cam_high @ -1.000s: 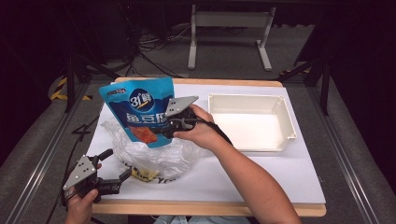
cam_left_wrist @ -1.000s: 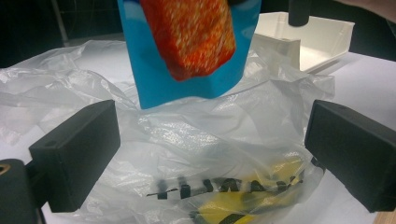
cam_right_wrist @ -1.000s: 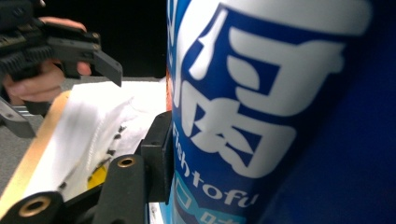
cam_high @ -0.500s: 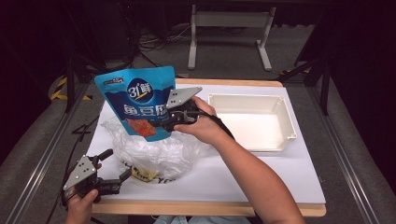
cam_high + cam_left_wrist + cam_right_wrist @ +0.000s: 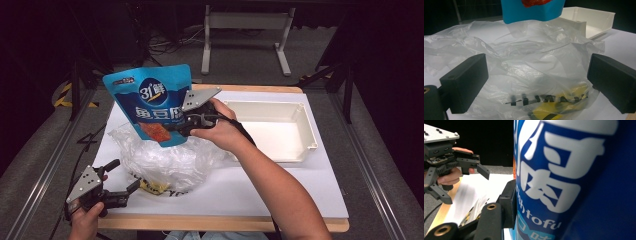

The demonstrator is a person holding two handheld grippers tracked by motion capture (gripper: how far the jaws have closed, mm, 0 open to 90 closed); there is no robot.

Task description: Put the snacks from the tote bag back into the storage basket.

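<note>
The right gripper (image 5: 186,121) holds a blue snack pouch (image 5: 152,102) upright in the air above the left half of the table (image 5: 280,185), its jaws pinching the pouch's lower right side; in the right gripper view one black jaw presses flat against the printed face of the pouch (image 5: 574,182). Under the pouch a crumpled clear plastic bag (image 5: 165,157) lies on the table, with something yellow showing through it near the front edge. The left gripper (image 5: 117,182) sits at the front left corner, jaws spread wide and empty, pointing at the bag (image 5: 529,70). A white tray (image 5: 305,125) stands toward the back right of the table.
</note>
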